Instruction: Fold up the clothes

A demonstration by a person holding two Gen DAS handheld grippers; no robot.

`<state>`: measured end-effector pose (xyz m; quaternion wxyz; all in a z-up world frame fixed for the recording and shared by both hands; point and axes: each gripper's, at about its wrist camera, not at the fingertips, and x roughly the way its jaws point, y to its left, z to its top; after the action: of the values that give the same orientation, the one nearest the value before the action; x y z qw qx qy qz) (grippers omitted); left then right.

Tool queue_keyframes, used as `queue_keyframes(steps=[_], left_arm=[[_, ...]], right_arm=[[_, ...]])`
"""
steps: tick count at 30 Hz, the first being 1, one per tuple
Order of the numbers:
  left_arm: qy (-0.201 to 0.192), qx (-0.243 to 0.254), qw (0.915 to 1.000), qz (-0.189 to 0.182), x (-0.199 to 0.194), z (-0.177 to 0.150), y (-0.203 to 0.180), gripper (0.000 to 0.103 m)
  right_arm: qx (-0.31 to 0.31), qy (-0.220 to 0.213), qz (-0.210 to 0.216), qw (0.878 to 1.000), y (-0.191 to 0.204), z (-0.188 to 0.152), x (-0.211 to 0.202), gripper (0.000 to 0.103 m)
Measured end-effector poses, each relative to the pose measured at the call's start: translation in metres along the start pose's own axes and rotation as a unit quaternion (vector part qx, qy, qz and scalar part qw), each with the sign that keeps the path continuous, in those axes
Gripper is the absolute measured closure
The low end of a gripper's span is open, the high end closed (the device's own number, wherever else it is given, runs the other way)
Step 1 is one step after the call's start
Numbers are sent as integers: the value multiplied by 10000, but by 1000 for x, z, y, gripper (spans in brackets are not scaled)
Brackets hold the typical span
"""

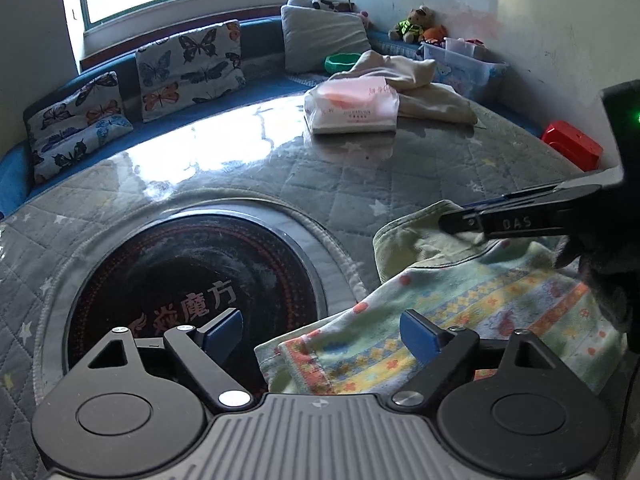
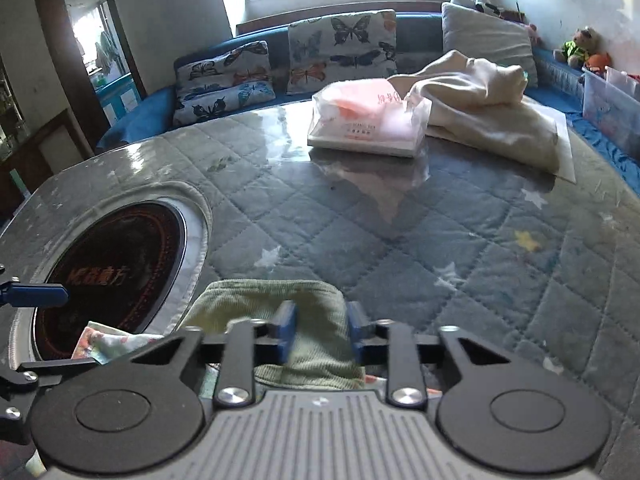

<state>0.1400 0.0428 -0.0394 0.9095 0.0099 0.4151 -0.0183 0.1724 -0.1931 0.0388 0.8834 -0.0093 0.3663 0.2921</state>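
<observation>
Between the right hand-held gripper's (image 2: 321,330) parted fingers, garment's (image 1: 460,320) green waistband (image 2: 272,300) points forward; left (image 1: 322,334) gapes.

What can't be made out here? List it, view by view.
- Left wrist view: the patterned garment runs behind the left gripper body, so its near edge is hidden.
- Right wrist view: the green waistband passes between the right gripper fingers; actual contact is unclear.
- Both views: tissue pack print is too small.
</observation>
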Motion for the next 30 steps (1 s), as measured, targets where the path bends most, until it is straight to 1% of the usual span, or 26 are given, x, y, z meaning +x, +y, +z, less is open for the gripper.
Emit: queue_keyframes(steps=[2, 5, 9, 11, 17, 18, 19, 20, 22, 24, 27, 30], left_arm=[[39, -20, 10000, -12, 4, 0, 2, 15], [98, -49, 9999, -30, 11, 0, 5, 14], [96, -49, 9999, -73, 12, -1, 7, 11], [64, -101, 9998, -151, 8, -1, 9, 11], [-139, -474, 9982, -339, -13, 2, 21, 11], [-175, -539, 9977, -361, -16, 3, 22, 9], [-211, -604, 9972, -383, -20, 4, 24, 8], [-247, -669, 9966, -405, -23, 4, 26, 8], [-287, -705, 9963, -403, -27, 7, 25, 7], [-322, -726, 9961, -393, -31, 11, 22, 7], [-141, -597, 9976, -329, -25, 12, 13, 6], [144, -410, 9981, -445, -19, 3, 3, 6]], right_arm=[[-22, -95, 88, 9999, 2, -5, -11, 96], [-55, -237, 221, 9995, 5, -12, -27, 99], [-98, -427, 398, 9982, 9, -21, -49, 100], [-120, -522, 486, 9974, 12, -26, -60, 100], [-185, -805, 750, 9938, 18, -40, -93, 100], [-197, -782, 761, 9938, 17, -48, -102, 100], [-159, -709, 777, 9943, 17, -29, -105, 101], [-136, -639, 789, 9947, 17, -26, -109, 101], [-161, -543, 732, 9957, 18, -41, -118, 101], [-76, -406, 765, 9962, 17, -54, -124, 101], [-71, -272, 744, 9968, 18, -65, -133, 101], [-55, -321, 672, 9972, 16, -66, -140, 101]])
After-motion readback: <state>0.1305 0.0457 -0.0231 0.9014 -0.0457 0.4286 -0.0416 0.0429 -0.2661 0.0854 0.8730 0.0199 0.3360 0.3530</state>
